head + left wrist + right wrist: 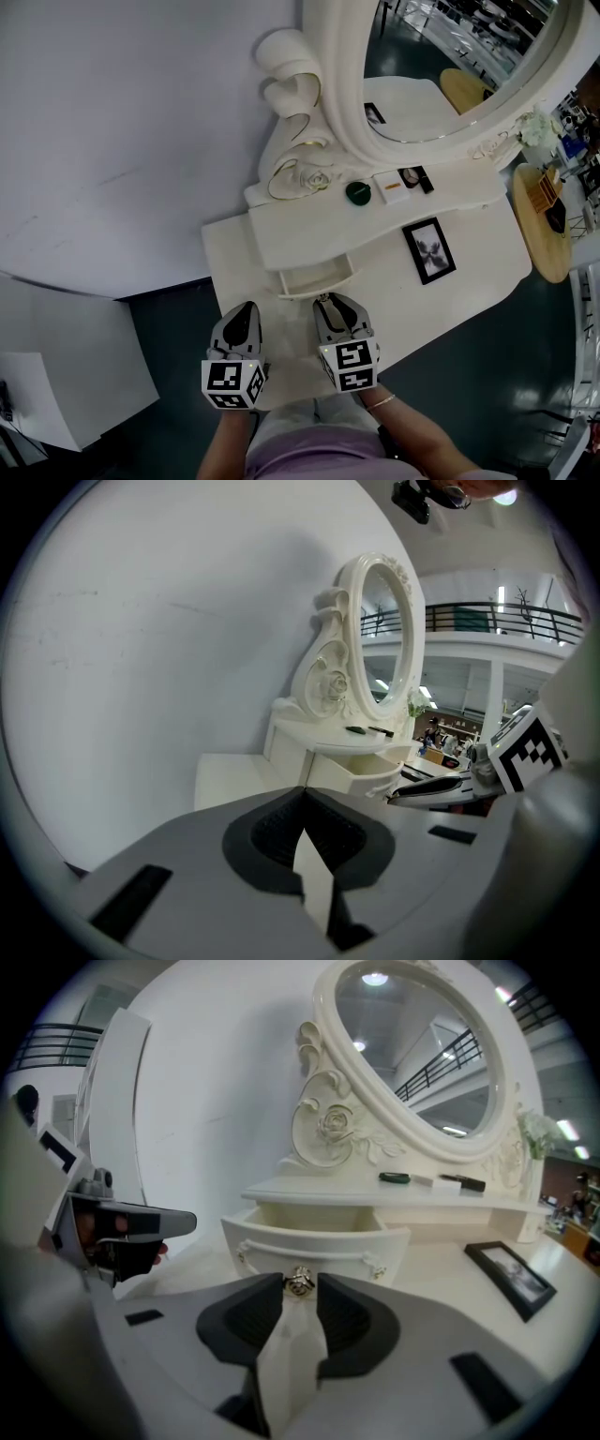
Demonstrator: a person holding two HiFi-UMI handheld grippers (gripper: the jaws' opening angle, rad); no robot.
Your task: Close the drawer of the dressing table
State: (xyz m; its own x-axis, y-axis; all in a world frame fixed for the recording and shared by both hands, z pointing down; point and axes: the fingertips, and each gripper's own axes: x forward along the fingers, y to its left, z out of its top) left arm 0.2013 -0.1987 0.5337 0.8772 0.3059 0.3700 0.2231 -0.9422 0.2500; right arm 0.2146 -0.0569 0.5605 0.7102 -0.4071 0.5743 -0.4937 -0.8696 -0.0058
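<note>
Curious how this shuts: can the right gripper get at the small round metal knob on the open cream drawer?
Probably yes: the small round metal knob sits between the closing jaws of the right gripper, nothing blocking it.

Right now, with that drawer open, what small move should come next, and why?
Probably finish closing the right gripper on the knob. The drawer stands open, and the knob sits between the closing jaws, which don't seem to press it yet.

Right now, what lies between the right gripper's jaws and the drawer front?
Only the drawer's knob. The right gripper view shows it between the closing jaws of the right gripper, with nothing else before the drawer front.
</note>
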